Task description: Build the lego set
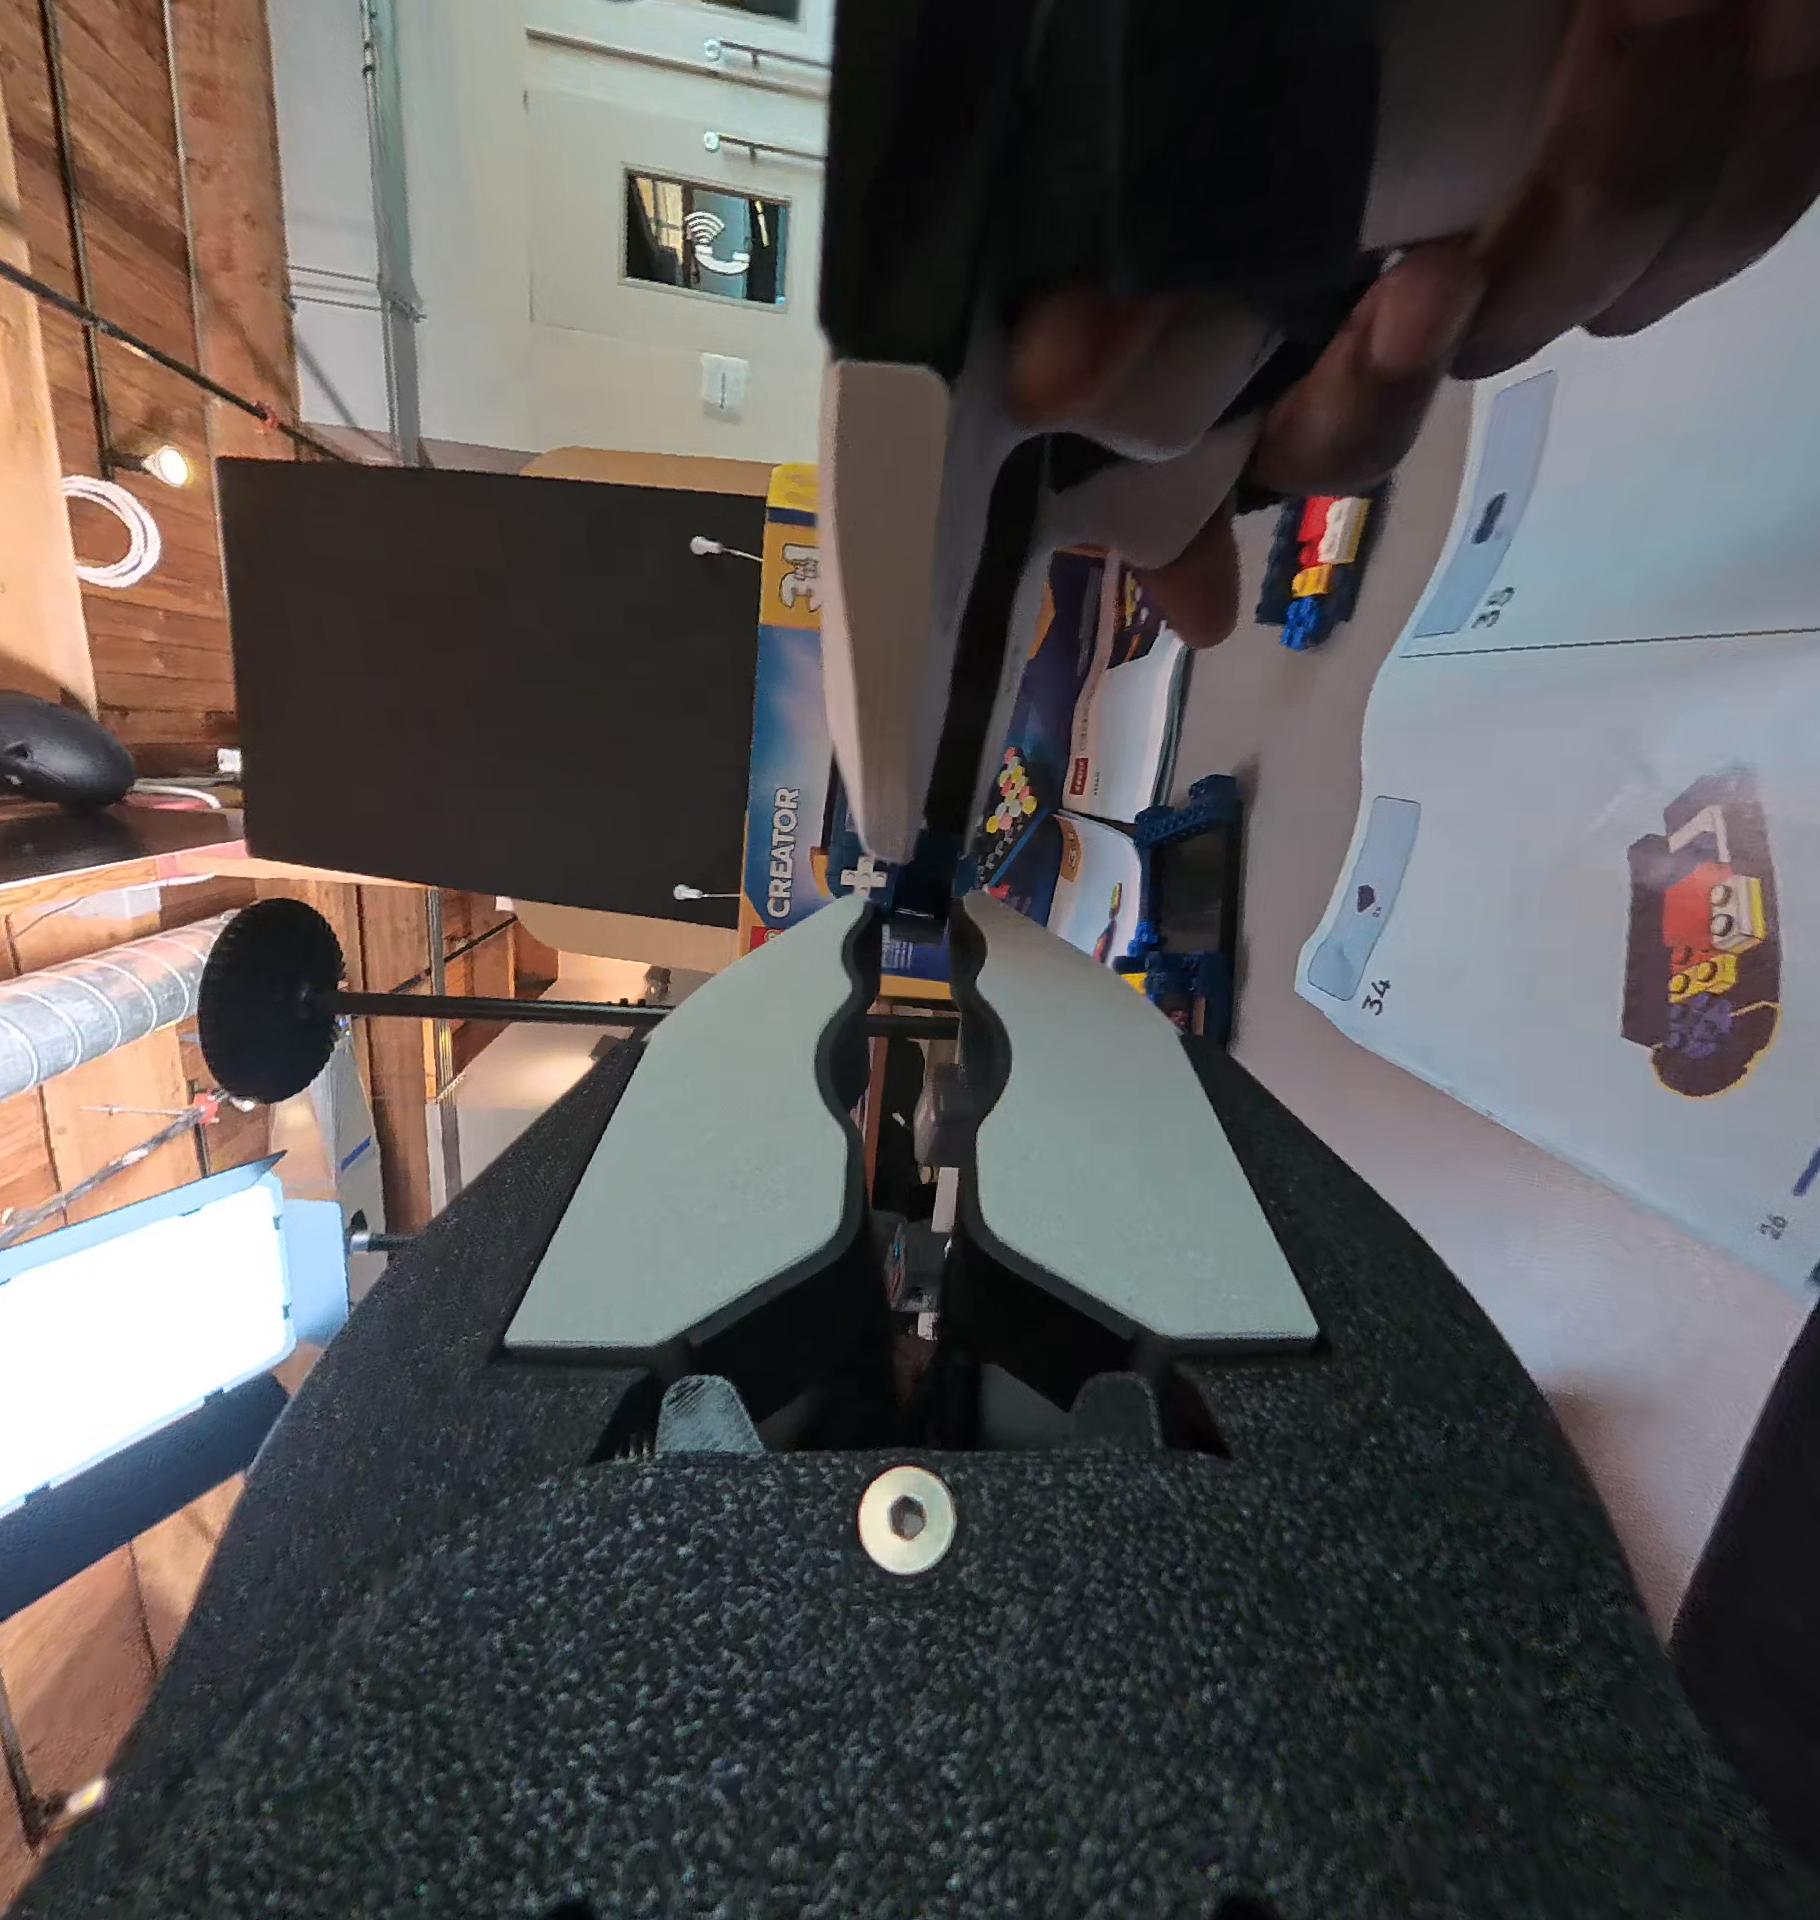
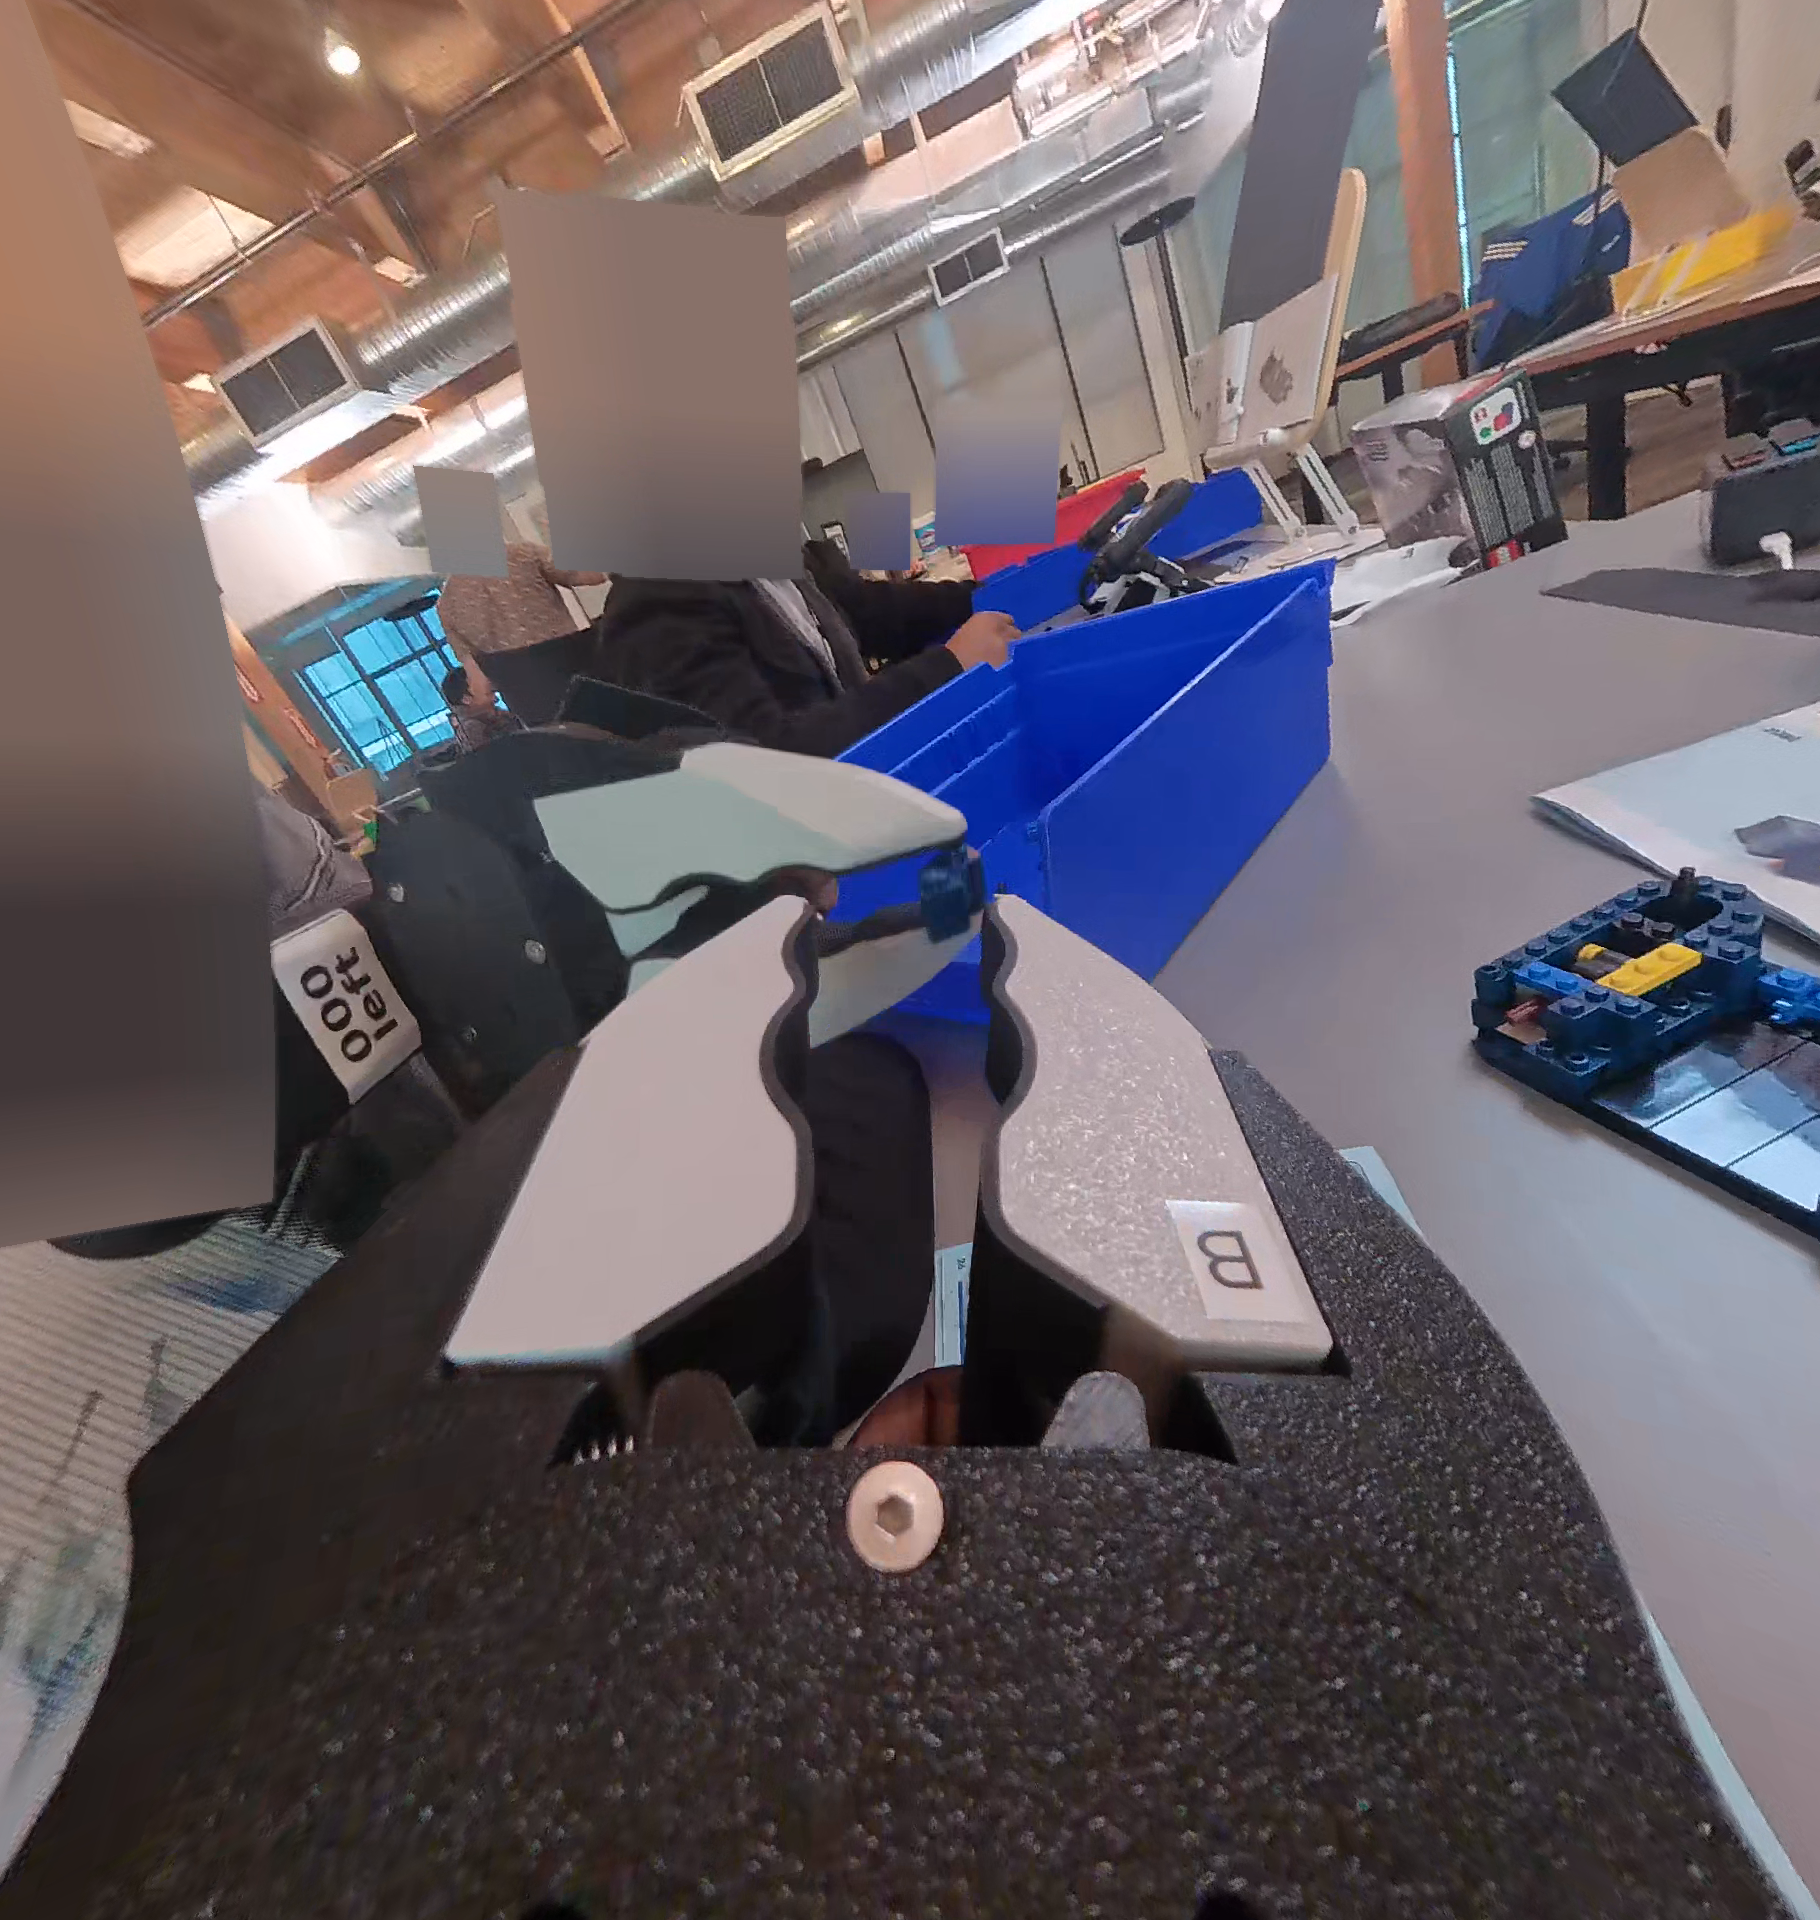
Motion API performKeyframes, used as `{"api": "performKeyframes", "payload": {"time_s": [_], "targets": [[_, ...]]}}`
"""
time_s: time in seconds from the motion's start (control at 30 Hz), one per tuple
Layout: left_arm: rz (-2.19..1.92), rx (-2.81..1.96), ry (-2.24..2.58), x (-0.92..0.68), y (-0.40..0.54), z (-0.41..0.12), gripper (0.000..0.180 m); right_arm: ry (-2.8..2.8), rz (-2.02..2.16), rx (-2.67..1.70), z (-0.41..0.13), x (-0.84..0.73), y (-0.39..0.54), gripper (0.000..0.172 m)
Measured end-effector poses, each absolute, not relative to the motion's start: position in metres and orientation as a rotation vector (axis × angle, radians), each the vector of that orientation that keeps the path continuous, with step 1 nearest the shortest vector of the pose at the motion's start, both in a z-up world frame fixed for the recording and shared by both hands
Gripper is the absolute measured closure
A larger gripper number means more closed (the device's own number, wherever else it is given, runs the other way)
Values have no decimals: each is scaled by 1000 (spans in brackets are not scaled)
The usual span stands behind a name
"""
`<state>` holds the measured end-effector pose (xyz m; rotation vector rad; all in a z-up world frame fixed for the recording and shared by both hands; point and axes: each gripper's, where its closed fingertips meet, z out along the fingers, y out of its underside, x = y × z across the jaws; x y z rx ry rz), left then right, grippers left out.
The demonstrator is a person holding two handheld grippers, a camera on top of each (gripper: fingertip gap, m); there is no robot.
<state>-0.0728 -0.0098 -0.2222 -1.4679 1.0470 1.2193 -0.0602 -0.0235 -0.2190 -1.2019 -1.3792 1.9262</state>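
— Two grippers meet tip to tip above the grey table (image 2: 1508, 790). What sits between them?
— One small dark blue brick (image 2: 953, 890). The left gripper (image 2: 942, 883) pinches it at its fingertips, jaws narrow.
— And the right gripper (image 2: 901, 914)?
— Its jaws stand a little wider, just beside the brick; I cannot tell if its pads press on it.
— Nearby?
— Behind is a blue bin (image 2: 1176, 790); to the right, a blue brick build (image 2: 1654, 997) and an open instruction booklet (image 1: 1633, 831).
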Motion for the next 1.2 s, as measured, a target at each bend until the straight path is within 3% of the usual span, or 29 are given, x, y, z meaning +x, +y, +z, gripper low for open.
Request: {"api": "performKeyframes", "payload": {"time_s": [0.13, 0.33, 0.43, 0.6, 0.8, 0.93, 1.03, 1.2], "targets": [[1141, -1495, 1096, -65, -10, -236, 169, -1410, 1834, -1221, -230, -63, -19, 164], [651, -1929, 865, -126, -40, -215, 144, -1740, 1335, -1292, -291, -68, -2, 163], [305, -2229, 642, -192, -73, -208, 145, -1899, 1102, -1366, -326, -67, 1, 164], [-182, -2571, 498, -262, -107, -252, 151, -2061, 911, -1433, -356, -60, -1, 157], [-195, -2822, 718, -274, -122, -312, 157, -2085, 939, -1394, -354, -59, -6, 126], [-154, -2828, 964, -262, -124, -328, 156, -2016, 1057, -1376, -340, -62, -7, 122], [-254, -2564, 1168, -223, -109, -324, 155, -1941, 1152, -1329, -323, -64, -6, 123], [-102, -2589, 1179, -215, -95, -340, 159, -1898, 1171, -1307, -317, -64, -2, 126]]}}
